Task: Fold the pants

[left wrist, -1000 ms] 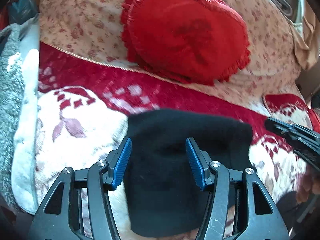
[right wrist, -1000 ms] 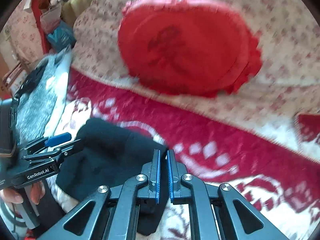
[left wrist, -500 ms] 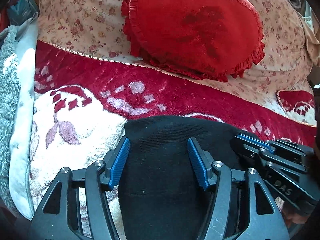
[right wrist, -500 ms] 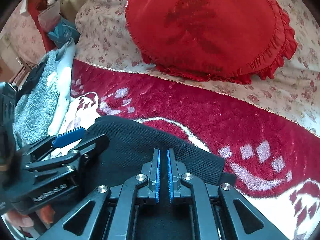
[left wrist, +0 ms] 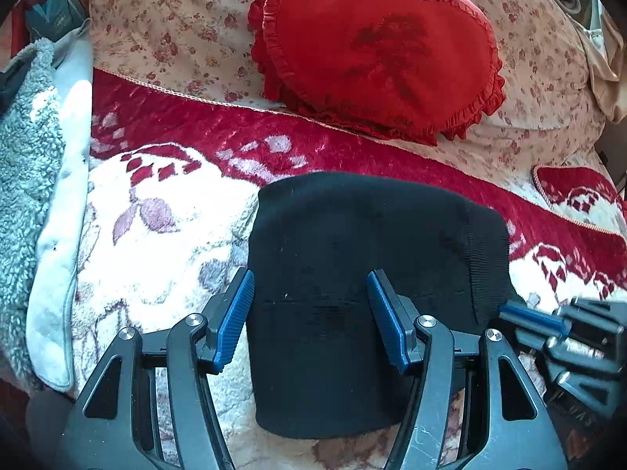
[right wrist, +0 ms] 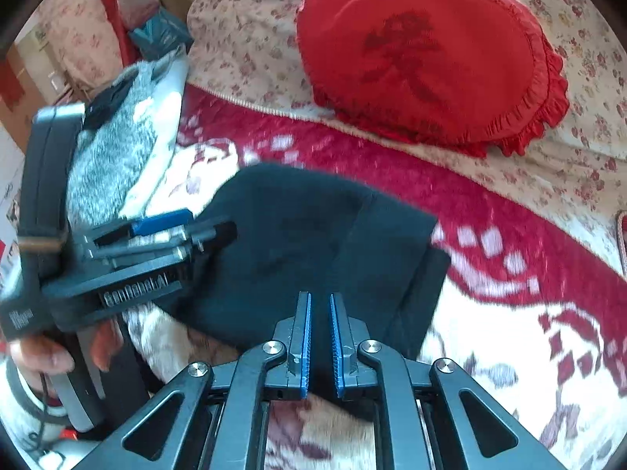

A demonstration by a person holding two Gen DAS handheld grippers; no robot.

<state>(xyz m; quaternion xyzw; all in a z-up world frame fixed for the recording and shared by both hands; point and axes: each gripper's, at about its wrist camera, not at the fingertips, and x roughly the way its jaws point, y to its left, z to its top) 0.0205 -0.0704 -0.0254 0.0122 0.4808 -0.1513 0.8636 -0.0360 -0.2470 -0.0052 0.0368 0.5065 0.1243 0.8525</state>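
1. The black pants (left wrist: pixel 352 274) lie folded into a compact block on the red-and-white patterned blanket (left wrist: pixel 164 235) that covers the bed, right in front of both cameras.
2. The left hand-held gripper (left wrist: pixel 309 313) hangs over the near half of the pants, its blue pads spread wide and nothing pinched between them; the dark cloth shows through the gap.
3. The right hand-held gripper (right wrist: pixel 319 337) sits at the near right part of the bundle. Its jaws have just been easing apart and now stand a narrow slit open, with the pants seen below the slit and the pads not pressing on them.
4. In the right wrist view a hand (right wrist: pixel 43 356) grips the handle of the left tool at the picture's left edge.
5. No container comes into either view, so nothing to report inside one.
6. Behind the pants, a red heart-shaped cushion (left wrist: pixel 376 51) with a frilled edge leans on floral bedding (left wrist: pixel 172 27), well apart from the bundle.
7. Off to the left, a grey fleecy cloth (left wrist: pixel 23 164) and a white one beside it run along the blanket's edge.
8. Writing: the side of the left tool carries a white brand mark in the right wrist view, smeared by blur; it looks like "GenRobot.AI" but I can't read it cleanly. The dark figure stitched on the cushion is not legible.
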